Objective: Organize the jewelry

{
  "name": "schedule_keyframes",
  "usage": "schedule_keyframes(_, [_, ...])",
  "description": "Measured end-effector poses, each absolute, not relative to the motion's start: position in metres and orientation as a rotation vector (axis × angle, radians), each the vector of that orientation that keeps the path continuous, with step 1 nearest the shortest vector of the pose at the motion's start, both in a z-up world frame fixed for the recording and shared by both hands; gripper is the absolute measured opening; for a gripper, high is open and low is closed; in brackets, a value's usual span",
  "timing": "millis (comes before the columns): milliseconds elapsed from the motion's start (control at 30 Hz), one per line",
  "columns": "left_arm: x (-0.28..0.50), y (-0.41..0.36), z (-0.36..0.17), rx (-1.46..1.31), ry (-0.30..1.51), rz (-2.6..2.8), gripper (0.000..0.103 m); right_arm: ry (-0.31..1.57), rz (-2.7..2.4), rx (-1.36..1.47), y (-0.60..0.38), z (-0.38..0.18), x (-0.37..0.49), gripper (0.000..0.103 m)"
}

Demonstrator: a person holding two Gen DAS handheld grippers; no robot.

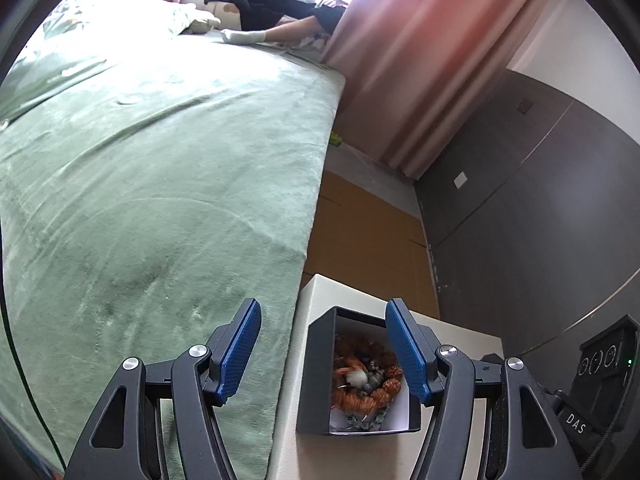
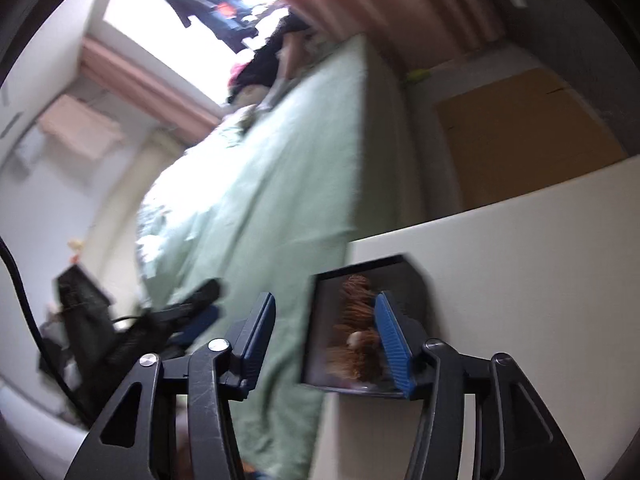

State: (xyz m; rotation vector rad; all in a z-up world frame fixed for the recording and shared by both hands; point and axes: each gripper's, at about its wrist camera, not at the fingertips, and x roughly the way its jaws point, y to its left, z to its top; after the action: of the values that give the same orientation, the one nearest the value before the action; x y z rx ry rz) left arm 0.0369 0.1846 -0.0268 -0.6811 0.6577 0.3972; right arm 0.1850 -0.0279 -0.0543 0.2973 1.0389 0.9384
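The black jewelry box (image 1: 320, 364) (orange beads inside) sits on the white worktop (image 1: 452, 336), at one o'clock of the left tongs (image 1: 322, 356). Both tongs gape, empty. Green bed (image 1: 160, 184) at nine o'clock.

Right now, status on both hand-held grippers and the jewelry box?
Left hand-held gripper open, empty. Right hand-held gripper open, empty. Black box open on white table, orange beaded jewelry inside. Nothing blocking.

The whole right wrist view was smeared with motion blur, so the orange jewelry (image 2: 356, 336) inside the black box (image 2: 404, 276) by the right gripper's (image 2: 324, 336) right-hand finger could not be told piece from piece. That finger covered the box's right wall.
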Motion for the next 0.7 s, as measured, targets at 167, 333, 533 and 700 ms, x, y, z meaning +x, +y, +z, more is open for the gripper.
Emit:
schedule_keyframes(167, [0.040,0.177,-0.026,-0.659,0.671,0.378,0.066,1.010,0.883,0.256,-0.054,-0.045,0.188,0.056])
schedule_keyframes(333, [0.046,0.161,-0.024,-0.612,0.691,0.360,0.067,0.989,0.810,0.235,-0.082,-0.039,0.192,0.062])
schedule_keyframes(533, [0.051,0.135,-0.020,-0.526,0.696,0.329,0.079,0.983,0.750,0.194,-0.107,-0.030,0.198,0.062])
schedule_keyframes(700, [0.055,0.110,-0.018,-0.458,0.719,0.289,0.085,0.974,0.736,0.164,-0.121,-0.022,0.199,0.062])
